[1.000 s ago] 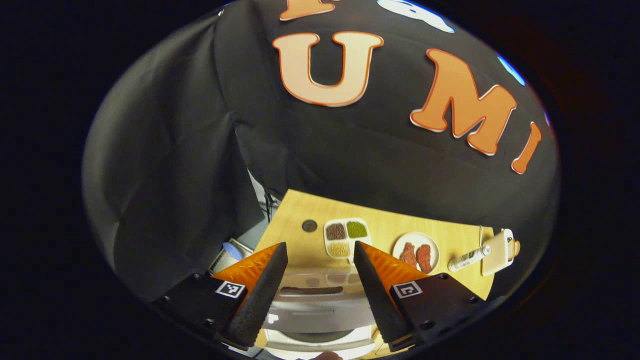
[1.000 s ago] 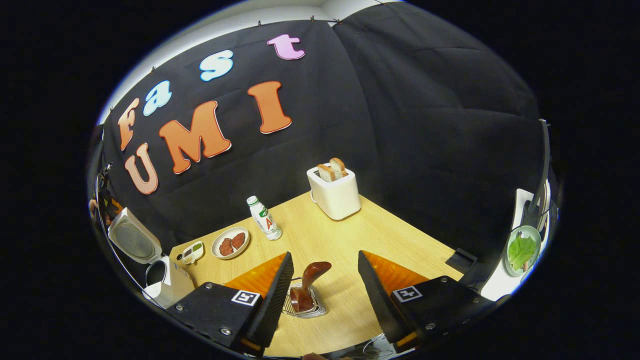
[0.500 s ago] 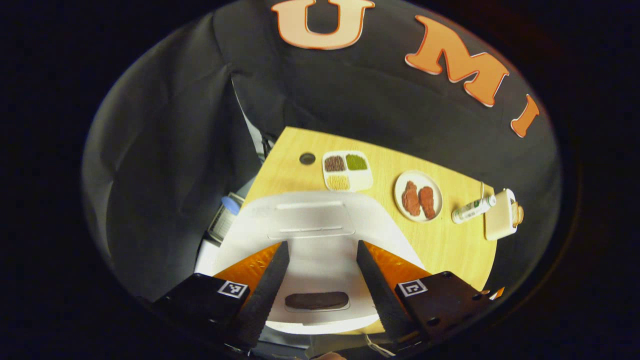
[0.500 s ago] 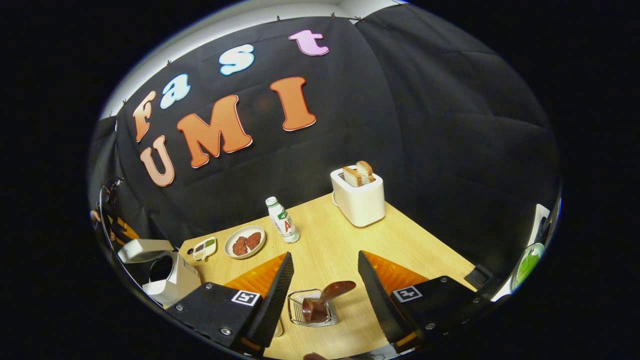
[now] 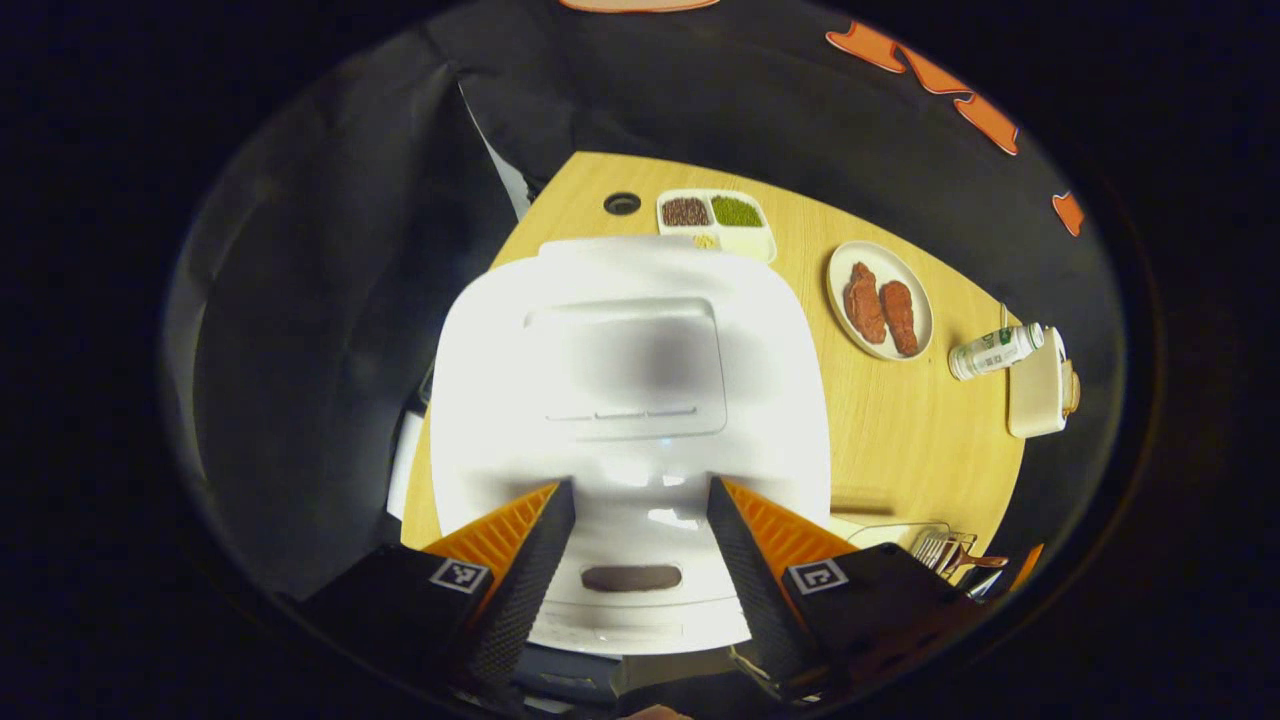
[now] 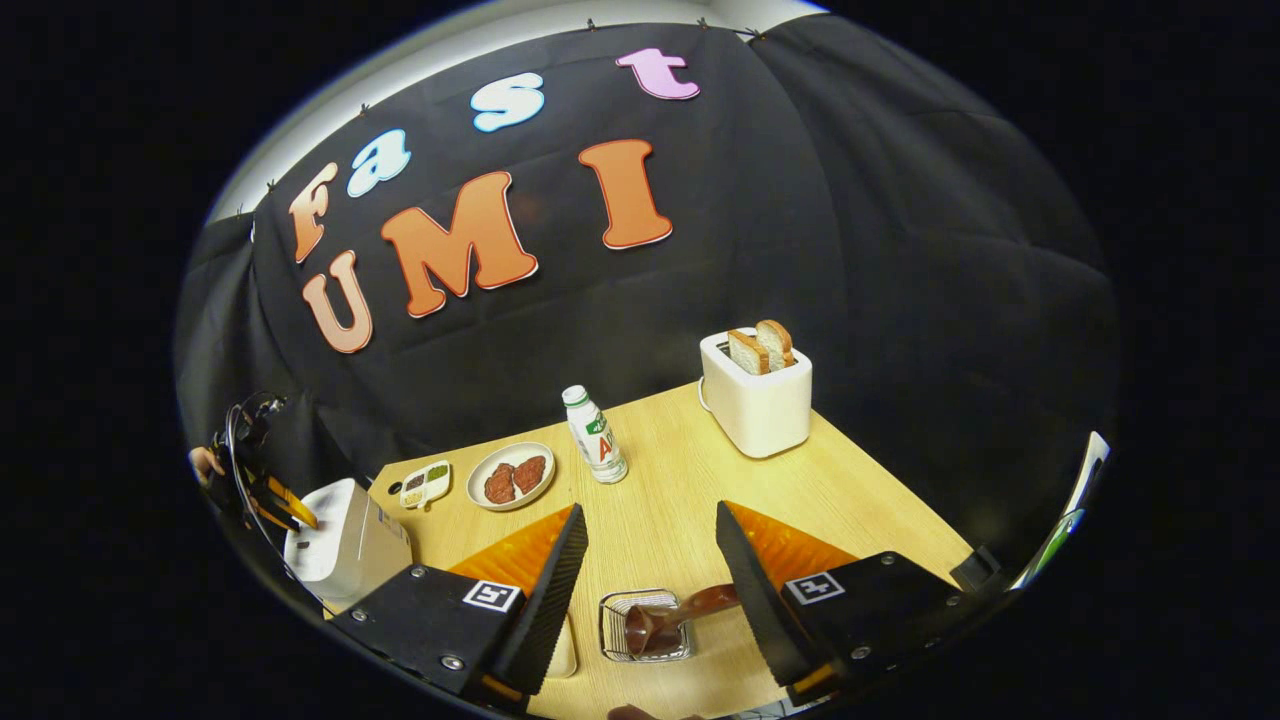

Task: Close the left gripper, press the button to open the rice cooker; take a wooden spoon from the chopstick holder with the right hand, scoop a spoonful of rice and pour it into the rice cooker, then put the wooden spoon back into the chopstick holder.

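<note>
The white rice cooker [image 5: 625,380] sits right under my left gripper [image 5: 640,487] with its lid down. Its dark oval button [image 5: 630,578] lies between the open fingers, which touch nothing. In the right gripper view the cooker [image 6: 345,540] stands at the table's left end, with the left gripper [image 6: 265,490] and a hand above it. A wire chopstick holder [image 6: 645,625] holds the wooden spoon [image 6: 665,620], whose handle leans right. My right gripper [image 6: 648,512] hangs open above the holder, clear of the spoon. The holder [image 5: 935,545] also shows at the lower right in the left gripper view.
A sectioned dish of grains [image 6: 425,483] and a plate of meat pieces [image 6: 512,477] lie behind the cooker. A bottle [image 6: 597,437] and a white toaster with bread [image 6: 757,390] stand farther right. The wooden table [image 6: 690,500] ends at black cloth walls.
The cooker's lid has swung down from upright to closed while the left gripper tipped down over it. The right gripper has drawn back from the holder, where the spoon now leans lower.
</note>
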A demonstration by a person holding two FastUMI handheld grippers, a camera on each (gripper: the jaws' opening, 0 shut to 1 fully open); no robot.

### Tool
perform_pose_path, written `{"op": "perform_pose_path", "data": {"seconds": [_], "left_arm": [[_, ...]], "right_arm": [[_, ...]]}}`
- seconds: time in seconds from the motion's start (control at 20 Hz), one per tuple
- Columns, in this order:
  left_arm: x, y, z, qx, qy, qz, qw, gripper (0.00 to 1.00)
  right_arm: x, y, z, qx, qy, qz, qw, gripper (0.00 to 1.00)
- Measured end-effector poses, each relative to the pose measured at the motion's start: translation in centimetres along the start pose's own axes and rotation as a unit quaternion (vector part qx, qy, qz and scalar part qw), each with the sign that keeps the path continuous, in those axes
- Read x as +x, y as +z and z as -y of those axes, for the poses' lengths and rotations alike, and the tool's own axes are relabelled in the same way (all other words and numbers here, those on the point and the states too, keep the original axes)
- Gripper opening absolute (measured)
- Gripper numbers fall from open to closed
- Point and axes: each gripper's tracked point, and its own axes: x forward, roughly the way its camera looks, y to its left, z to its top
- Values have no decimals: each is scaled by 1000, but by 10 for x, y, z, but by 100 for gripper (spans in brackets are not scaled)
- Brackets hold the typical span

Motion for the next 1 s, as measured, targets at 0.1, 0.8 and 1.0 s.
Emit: {"op": "perform_pose_path", "data": {"seconds": [0.1,0.8,1.0], "left_arm": [[-2,-3,0,-3,2,5,1000,94],[-135,43,17,43,2,367,929,92],[-188,38,31,83,16,477,875,92]], "right_arm": [[1,5,-6,1,7,8,1000,81],[2,105,-82,-95,52,159,981,81],[0,116,-119,-119,87,201,968,81]]}}
